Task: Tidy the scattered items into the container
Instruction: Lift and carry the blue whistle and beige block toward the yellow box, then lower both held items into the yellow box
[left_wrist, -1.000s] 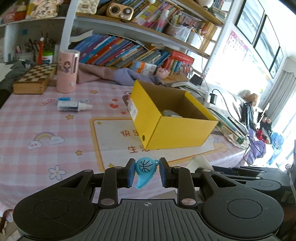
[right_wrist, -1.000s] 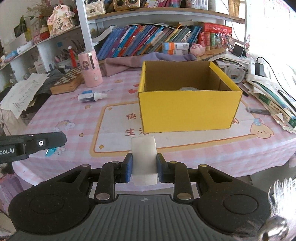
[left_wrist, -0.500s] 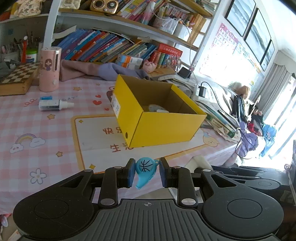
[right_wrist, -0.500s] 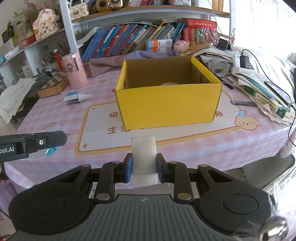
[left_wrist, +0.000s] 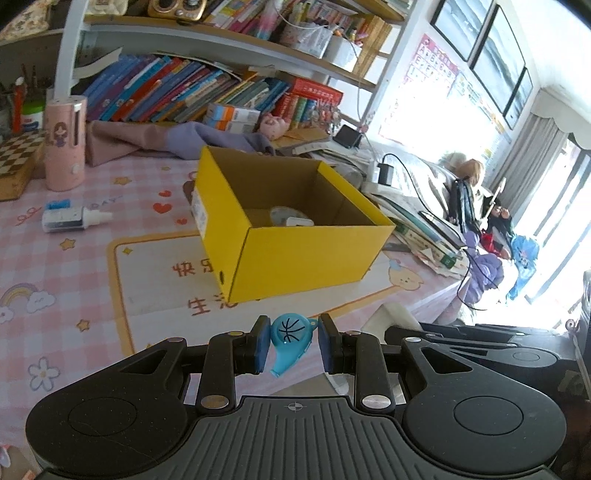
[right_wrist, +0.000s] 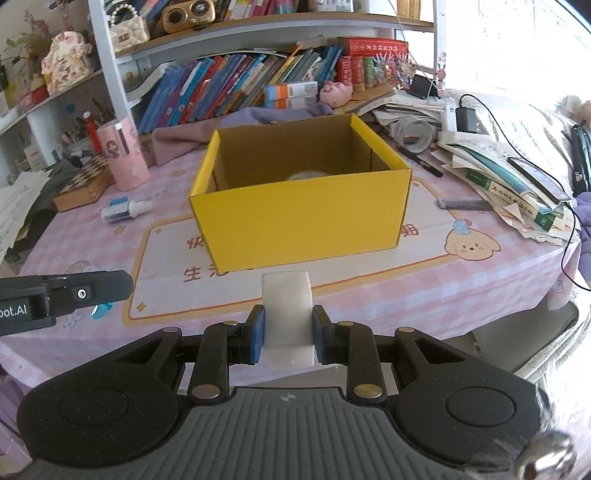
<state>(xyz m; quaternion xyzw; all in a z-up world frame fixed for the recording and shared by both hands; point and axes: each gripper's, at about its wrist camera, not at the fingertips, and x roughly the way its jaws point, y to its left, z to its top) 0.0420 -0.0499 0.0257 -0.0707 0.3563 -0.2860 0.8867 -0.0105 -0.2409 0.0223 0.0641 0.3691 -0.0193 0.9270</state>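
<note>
An open yellow cardboard box (left_wrist: 295, 254) (right_wrist: 303, 221) stands on the pink checked tablecloth, with a roll of tape (left_wrist: 286, 214) and a small white item inside. My left gripper (left_wrist: 290, 345) is shut on a blue whistle (left_wrist: 290, 341) with a basketball print, held in front of the box near the table's front edge. My right gripper (right_wrist: 287, 336) is shut on a white rounded block (right_wrist: 287, 317), also in front of the box. A small white bottle with a blue label (left_wrist: 70, 218) (right_wrist: 123, 211) lies on the cloth left of the box.
A pink cylinder case (left_wrist: 64, 144) (right_wrist: 122, 155) and a wooden chessboard box (right_wrist: 83, 181) stand at the back left. Purple cloth (left_wrist: 166, 138) lies behind the box. Books, papers and cables (right_wrist: 509, 177) pile up on the right. The left gripper's side (right_wrist: 62, 295) shows in the right wrist view.
Both grippers have risen and tilted, so the box interior shows more. Both still hold their items.
</note>
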